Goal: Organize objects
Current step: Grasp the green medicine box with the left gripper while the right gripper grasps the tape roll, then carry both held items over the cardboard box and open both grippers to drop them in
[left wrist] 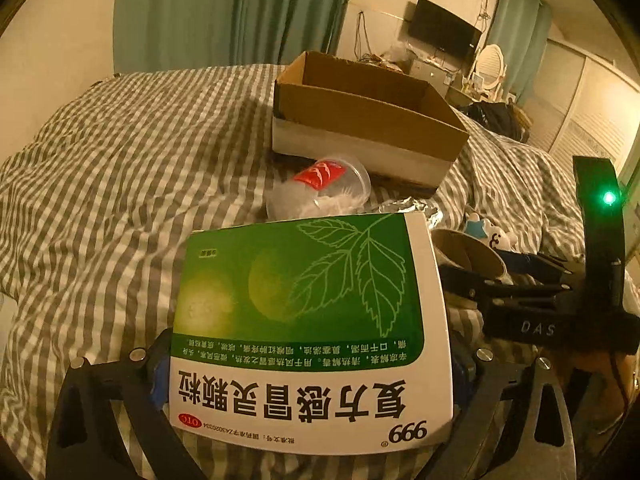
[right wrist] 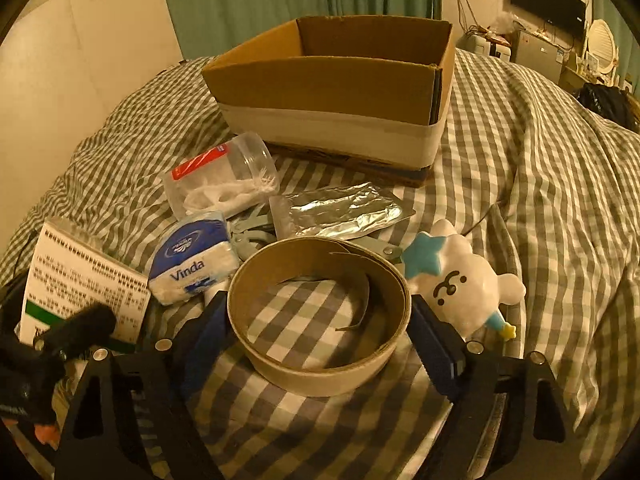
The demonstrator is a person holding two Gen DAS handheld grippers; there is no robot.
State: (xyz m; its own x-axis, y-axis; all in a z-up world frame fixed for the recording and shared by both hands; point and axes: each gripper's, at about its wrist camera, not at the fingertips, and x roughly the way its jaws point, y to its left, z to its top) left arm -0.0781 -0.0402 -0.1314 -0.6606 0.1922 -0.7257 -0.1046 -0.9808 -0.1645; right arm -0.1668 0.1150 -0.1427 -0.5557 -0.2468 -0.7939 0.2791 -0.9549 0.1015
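My left gripper (left wrist: 308, 372) is shut on a green and white medicine box (left wrist: 308, 312), held flat above the checked bedding, its fingers pressing both long sides. My right gripper (right wrist: 320, 336) is shut on a wide cardboard ring (right wrist: 320, 378); its blue pads touch the ring's left and right walls. In the left wrist view, the same ring (left wrist: 468, 256) and right gripper (left wrist: 516, 276) show at the right. The medicine box (right wrist: 80, 280) sits at the left edge of the right wrist view. An open cardboard box (right wrist: 332, 92) stands further back on the bed.
Between the grippers and the cardboard box (left wrist: 360, 120) lie a clear jar with a red label (right wrist: 220, 176), a Vinda tissue pack (right wrist: 192, 264), a foil pouch (right wrist: 340, 208), a grey hand tool (right wrist: 252, 236) and a white plush toy (right wrist: 460, 280). Grey checked bedding (right wrist: 540, 200) spreads to the right.
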